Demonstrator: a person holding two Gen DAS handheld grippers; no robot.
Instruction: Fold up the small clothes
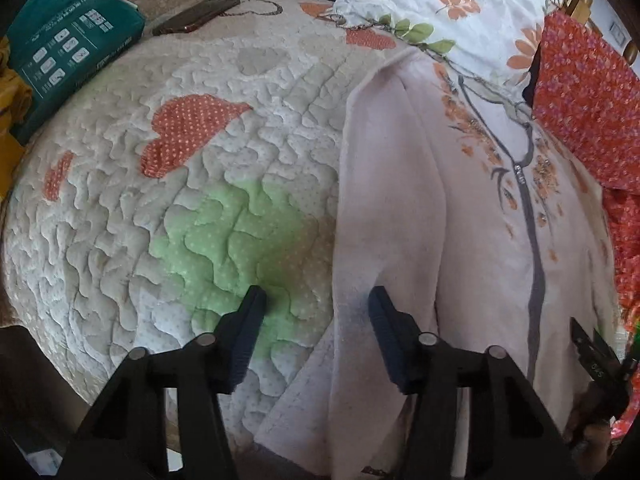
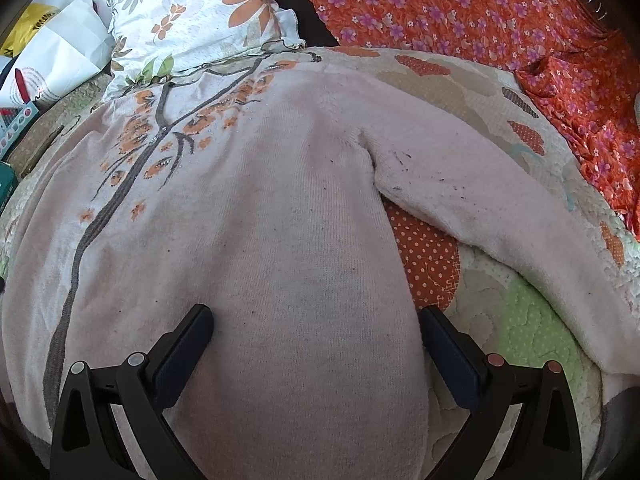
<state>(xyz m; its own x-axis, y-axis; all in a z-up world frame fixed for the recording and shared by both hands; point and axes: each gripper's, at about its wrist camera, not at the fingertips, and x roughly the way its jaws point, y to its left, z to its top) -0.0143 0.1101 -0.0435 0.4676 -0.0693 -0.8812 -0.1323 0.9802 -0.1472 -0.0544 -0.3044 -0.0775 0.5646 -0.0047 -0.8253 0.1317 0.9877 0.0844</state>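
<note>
Item: pale pink knit sweater (image 2: 280, 208) with a grey branch and orange blossom motif, lying flat on a quilted bedspread (image 1: 120, 208) with orange and green patches.

Left gripper (image 1: 316, 300): positioned over the sweater's left edge, where a folded sleeve (image 1: 384, 184) lies along the body. One finger is over the green quilt patch, the other over the pink knit. Jaws partly apart; no cloth pinched between the pads.

Right gripper (image 2: 316, 320): positioned over the sweater's lower body near its right edge. Jaws spread wide, the knit lying below and between them, not clamped. The other sleeve (image 2: 500, 208) stretches out to the right across the quilt.

Surroundings: floral pillow (image 1: 440, 4), orange flowered cloth (image 2: 480, 12), teal package (image 1: 68, 44).
</note>
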